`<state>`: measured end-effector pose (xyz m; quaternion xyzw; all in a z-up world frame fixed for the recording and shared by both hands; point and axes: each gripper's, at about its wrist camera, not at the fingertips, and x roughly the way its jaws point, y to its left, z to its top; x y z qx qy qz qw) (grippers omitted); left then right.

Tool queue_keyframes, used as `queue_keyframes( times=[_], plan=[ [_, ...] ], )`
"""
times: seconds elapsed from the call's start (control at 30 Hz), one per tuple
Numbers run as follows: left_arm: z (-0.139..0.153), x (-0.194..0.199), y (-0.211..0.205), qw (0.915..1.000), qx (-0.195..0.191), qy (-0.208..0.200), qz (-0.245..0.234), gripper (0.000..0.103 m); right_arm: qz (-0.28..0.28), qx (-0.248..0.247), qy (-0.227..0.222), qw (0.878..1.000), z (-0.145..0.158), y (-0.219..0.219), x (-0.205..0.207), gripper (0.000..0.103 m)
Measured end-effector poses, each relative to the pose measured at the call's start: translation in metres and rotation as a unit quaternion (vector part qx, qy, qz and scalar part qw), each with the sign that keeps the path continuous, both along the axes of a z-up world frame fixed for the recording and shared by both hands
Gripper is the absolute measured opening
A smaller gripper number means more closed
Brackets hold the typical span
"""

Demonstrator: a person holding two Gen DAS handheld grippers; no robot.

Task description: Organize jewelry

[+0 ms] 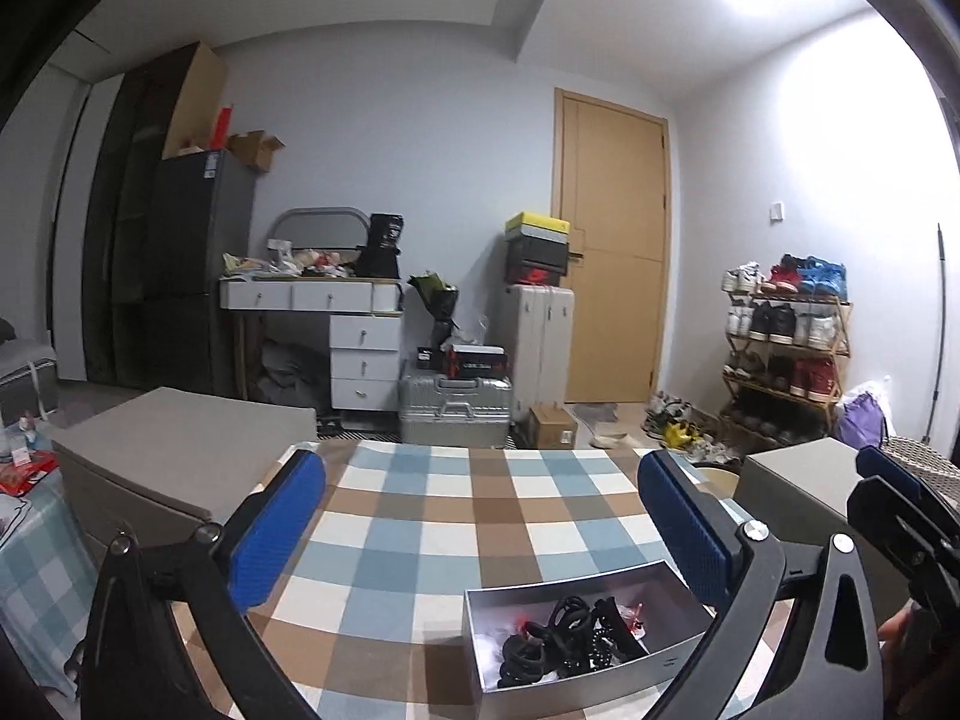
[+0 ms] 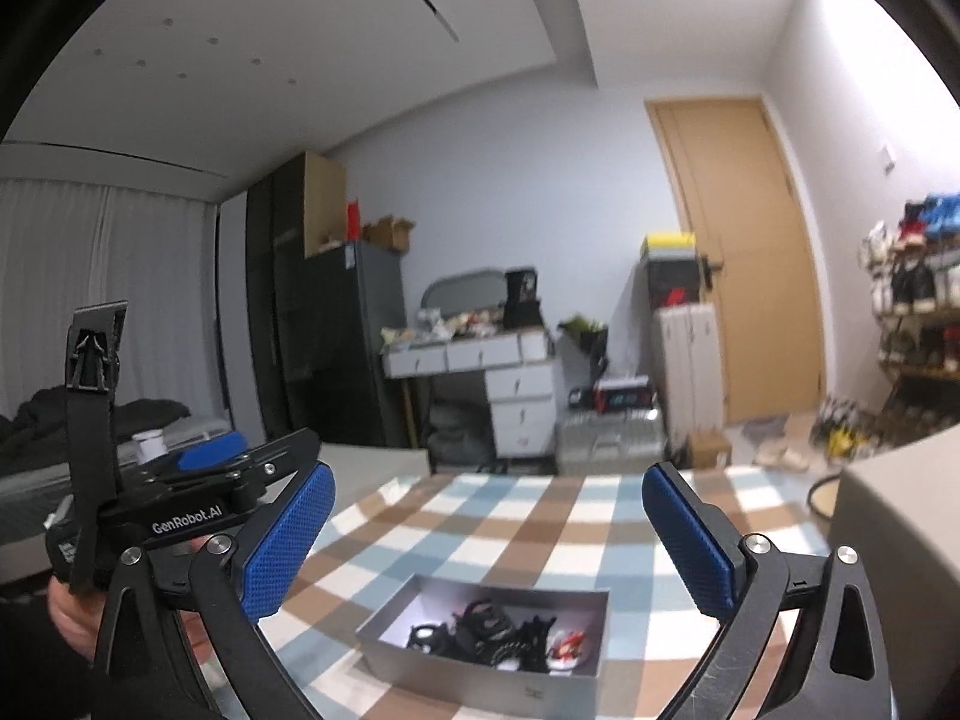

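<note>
You hold both grippers, the left gripper (image 1: 480, 531) and the right gripper (image 2: 486, 531), raised above the checked blue, brown and white tabletop (image 1: 480, 516), each with its blue-padded fingers (image 2: 288, 534) spread wide and holding nothing. The one shallow silver-grey cardboard box (image 2: 480, 681) sits on the cloth below, with a tangle of black hair ties and clips (image 2: 480, 630) and one small red-and-white piece (image 2: 567, 648) all inside it; I cannot count the black ones apart. That fits either a box waiting to be sorted or one already filled, so any reach would call for a steep descent into a low-walled box.
</note>
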<state>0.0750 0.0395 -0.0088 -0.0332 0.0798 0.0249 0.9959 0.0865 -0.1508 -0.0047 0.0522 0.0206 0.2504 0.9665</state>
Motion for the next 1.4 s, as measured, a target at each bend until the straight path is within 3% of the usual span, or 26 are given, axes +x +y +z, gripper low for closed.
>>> queue_keyframes(
  times=[0.17,0.37,0.53,0.97,1.4],
  plan=[
    [-0.007,-0.004,-0.002,0.9997,0.014,-0.01,0.019,0.102,-0.023,-0.006,-0.007,1.0,-0.013,-0.001,-0.004,0.103],
    [-0.044,0.009,0.0,0.9977,0.038,0.03,0.047,0.102,-0.044,-0.036,0.002,0.998,-0.03,0.005,0.001,0.103],
    [-0.057,0.014,0.004,0.9969,0.036,0.054,0.046,0.102,-0.052,-0.062,0.029,0.996,-0.049,0.011,0.013,0.103],
    [-0.069,0.016,0.0,0.996,0.024,0.083,0.024,0.102,-0.056,-0.106,0.093,0.988,-0.073,0.023,0.036,0.103],
    [-0.065,0.014,-0.006,0.9963,0.03,0.078,0.02,0.102,-0.061,-0.111,0.096,0.987,-0.075,0.022,0.033,0.103]
  ],
)
